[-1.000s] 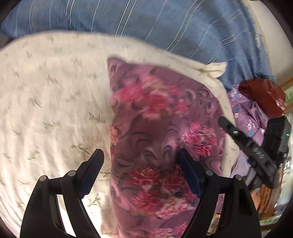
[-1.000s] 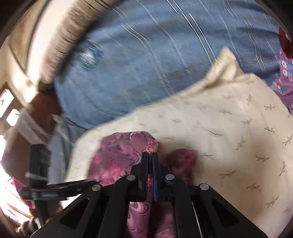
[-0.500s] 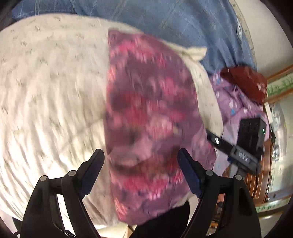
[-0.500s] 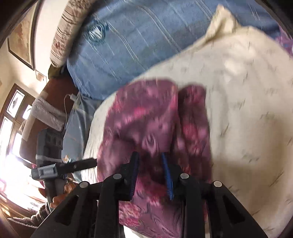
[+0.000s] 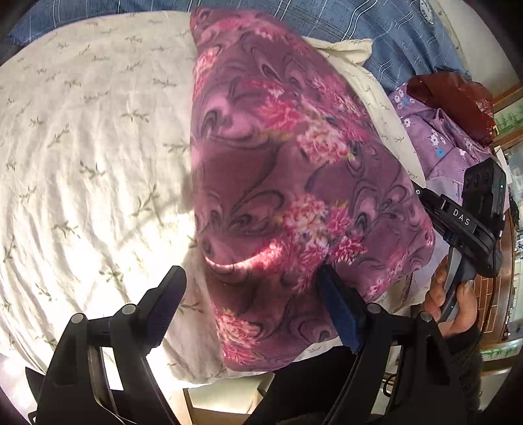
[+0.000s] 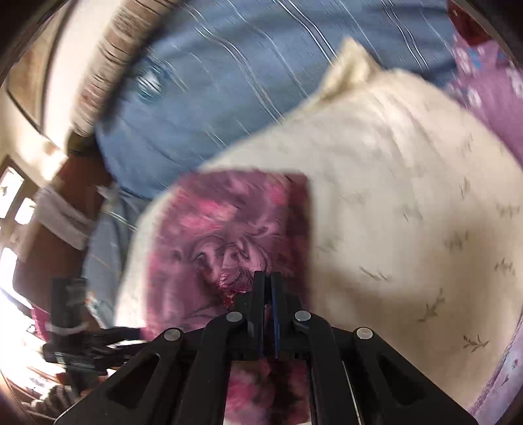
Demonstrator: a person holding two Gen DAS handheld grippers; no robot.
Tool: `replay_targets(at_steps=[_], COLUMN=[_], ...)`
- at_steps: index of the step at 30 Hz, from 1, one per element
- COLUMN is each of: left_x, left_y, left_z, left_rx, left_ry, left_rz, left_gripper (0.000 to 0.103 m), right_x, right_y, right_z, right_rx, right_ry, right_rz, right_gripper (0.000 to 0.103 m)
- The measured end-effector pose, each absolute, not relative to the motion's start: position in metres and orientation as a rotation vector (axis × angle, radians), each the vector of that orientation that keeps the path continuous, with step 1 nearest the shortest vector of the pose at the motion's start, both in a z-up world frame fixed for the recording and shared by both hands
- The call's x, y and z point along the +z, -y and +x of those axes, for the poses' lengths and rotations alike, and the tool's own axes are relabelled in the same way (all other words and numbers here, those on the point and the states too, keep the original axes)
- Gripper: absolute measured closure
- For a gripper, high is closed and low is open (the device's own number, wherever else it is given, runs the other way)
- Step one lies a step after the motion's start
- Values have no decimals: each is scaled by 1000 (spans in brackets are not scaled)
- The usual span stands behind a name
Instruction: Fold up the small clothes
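A purple cloth with pink flowers (image 5: 278, 163) lies folded in a long band on a cream leaf-print pillow (image 5: 81, 147). My left gripper (image 5: 250, 274) hovers open over the cloth's near end, one finger on each side, touching nothing. At the cloth's right edge I see the right tool's black body (image 5: 464, 225) with a hand (image 5: 457, 304) on its handle. In the blurred right wrist view, my right gripper (image 6: 266, 276) is shut, and the purple cloth (image 6: 222, 229) puckers into wrinkles at its tips.
A blue striped bedcover (image 5: 376, 29) lies beyond the pillow. A lilac flowered garment (image 5: 434, 137) and a dark red item (image 5: 454, 98) sit to the right. The pillow's near edge (image 5: 202, 376) overhangs the bed side. The left tool (image 6: 75, 327) shows blurred at lower left.
The right gripper opened over the cloth half a second ago and has shut on it again. The left gripper drew back toward the pillow's near edge, staying open.
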State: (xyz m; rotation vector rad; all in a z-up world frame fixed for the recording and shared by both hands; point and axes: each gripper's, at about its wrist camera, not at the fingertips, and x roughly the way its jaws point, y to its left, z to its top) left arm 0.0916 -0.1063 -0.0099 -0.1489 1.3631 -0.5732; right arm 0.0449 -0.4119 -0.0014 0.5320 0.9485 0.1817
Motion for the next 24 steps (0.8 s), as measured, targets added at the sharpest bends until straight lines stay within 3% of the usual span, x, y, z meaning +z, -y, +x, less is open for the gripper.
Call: replay_targets(at_steps=[5, 7, 8, 9, 11, 16, 20, 21, 24], left_x=[15, 15, 11, 4, -7, -14, -16, -14, -4], left_y=[93, 97, 100, 104, 115, 118, 117, 117, 120], left_z=[81, 77, 76, 75, 72, 60, 59, 58, 53], left_rx=[-615, -620, -614, -606, -610, -572, -570, -565, -568], left_ry=[-1287, -1280, -1290, -1312, -1355, -1351, -1364, -1352, -1313], left_rz=[-152, -131, -115, -101, -92, -40, -43, -34, 2], left_gripper=[21, 21, 21, 21, 21, 20, 20, 20, 20], right_x=[12, 18, 17, 13, 4, 46, -14, -22, -9], right_y=[430, 426, 422, 416, 400, 368, 373, 377, 387], right_z=[18, 6, -1, -3, -5, -20, 3, 3, -5], right_rx=[266, 304, 302, 290, 308, 300, 154, 156, 171], right_ry=[-839, -829, -846, -868, -919, -754, -972, -980, -942], right_rz=[712, 725, 710, 688, 629, 395, 312, 345, 438], right_gripper=[85, 47, 41, 41, 92, 95, 93, 94, 85])
